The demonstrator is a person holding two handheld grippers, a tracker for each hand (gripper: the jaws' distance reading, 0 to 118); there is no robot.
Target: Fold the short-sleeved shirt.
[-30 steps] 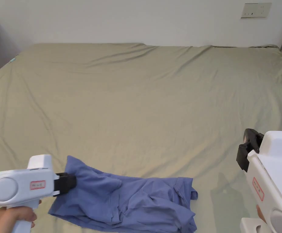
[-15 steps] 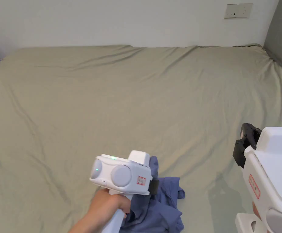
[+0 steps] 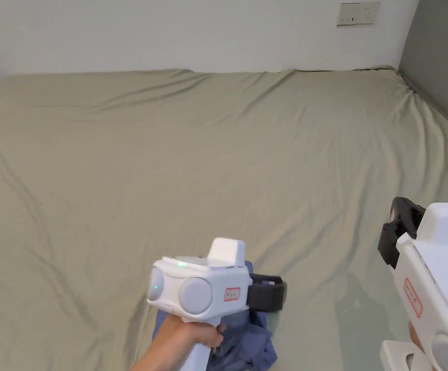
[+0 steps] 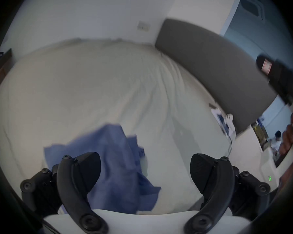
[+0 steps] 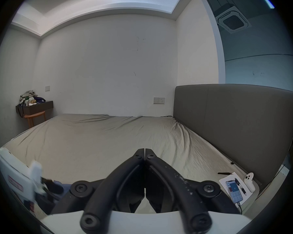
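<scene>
The blue short-sleeved shirt (image 3: 247,345) lies bunched in a heap at the near edge of the olive bed sheet (image 3: 218,159). My left gripper (image 3: 266,292) hovers just over the heap's right side. In the left gripper view its jaws stand wide apart, left gripper (image 4: 145,163) holding nothing, with the shirt (image 4: 115,161) lying below and to the left. My right gripper (image 3: 399,236) hangs at the right, off the cloth. In the right gripper view the right gripper (image 5: 145,150) has its jaws pressed together with nothing between them.
A grey headboard (image 5: 235,128) bounds the bed on the right. A phone (image 5: 234,191) and a small white device (image 5: 249,181) lie on the bed's near right corner. A cluttered side table (image 5: 34,107) stands at the far left. The sheet is wrinkled and broad.
My left gripper swept right across the shirt, dragging its left end over and bunching the cloth into a heap. The head camera panned right. The right gripper stayed put.
</scene>
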